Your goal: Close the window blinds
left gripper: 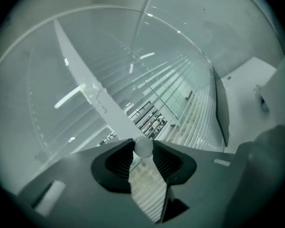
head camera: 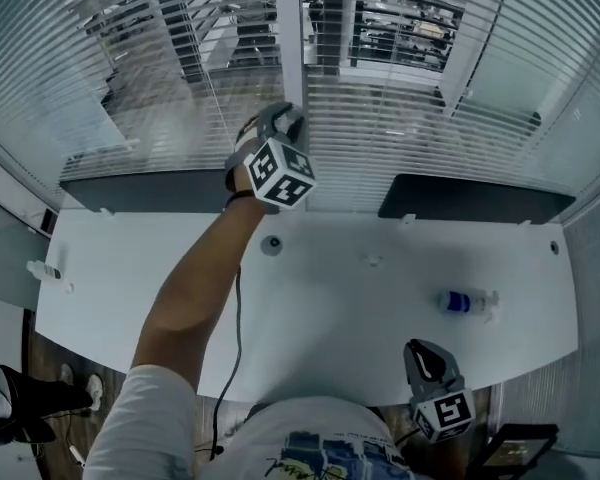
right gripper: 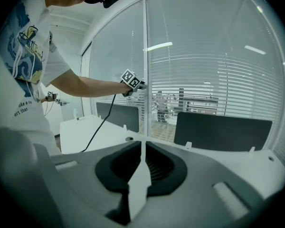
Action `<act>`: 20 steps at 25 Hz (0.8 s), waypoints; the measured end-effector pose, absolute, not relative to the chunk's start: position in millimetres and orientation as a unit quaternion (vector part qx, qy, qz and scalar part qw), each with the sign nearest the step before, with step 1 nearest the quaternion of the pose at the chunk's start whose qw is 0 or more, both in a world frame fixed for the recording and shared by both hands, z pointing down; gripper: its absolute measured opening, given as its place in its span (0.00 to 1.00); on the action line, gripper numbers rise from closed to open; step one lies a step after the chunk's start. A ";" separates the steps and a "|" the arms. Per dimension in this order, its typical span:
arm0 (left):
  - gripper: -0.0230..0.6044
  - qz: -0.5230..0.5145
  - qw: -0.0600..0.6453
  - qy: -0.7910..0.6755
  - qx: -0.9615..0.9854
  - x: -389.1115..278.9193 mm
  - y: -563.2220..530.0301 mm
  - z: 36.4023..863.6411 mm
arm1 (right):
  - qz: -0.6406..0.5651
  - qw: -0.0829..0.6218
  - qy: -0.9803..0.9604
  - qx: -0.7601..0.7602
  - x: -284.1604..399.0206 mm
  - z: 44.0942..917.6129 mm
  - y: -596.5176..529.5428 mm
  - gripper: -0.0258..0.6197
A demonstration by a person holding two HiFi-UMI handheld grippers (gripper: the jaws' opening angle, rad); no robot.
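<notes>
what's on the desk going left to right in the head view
small white item → grommet → bottle

The blinds' slats [head camera: 410, 118] are looking smooth and faintly glossy, painted metal or plastic, which one cannot be told; the wand [left gripper: 143, 147] is showing as pale, smooth plastic. The table [head camera: 330, 308] is reading as an even, matt white surface; the dark screens [head camera: 470, 200] along its far edge are looking matt; the bottle [head camera: 465, 302] is showing clear, shiny plastic. The left tongs [left gripper: 143, 150] and right tongs [right gripper: 143, 146] are wearing matt grey plastic shells with black ribbed pads [right gripper: 159, 167].
</notes>
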State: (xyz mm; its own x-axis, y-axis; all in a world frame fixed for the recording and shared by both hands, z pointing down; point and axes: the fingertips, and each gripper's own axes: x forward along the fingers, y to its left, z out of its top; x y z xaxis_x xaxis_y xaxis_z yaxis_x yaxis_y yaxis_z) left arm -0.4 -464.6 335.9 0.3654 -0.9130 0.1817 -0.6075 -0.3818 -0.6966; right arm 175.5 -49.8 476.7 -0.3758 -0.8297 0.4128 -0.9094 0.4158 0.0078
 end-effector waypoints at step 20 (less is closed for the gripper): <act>0.25 0.138 -0.257 0.496 -0.818 -20.0 -469.8 337.7 | 0.105 0.184 -0.820 0.532 176.0 474.3 -55.3 0.07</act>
State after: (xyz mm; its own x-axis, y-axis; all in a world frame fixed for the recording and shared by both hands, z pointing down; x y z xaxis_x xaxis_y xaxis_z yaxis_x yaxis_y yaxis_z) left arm -20.0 -469.8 337.7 0.4699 -0.8822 0.0295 -0.7400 -0.3755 0.5581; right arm 176.0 -55.3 474.3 -0.3667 -0.8331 0.4141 -0.9107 0.4125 0.0233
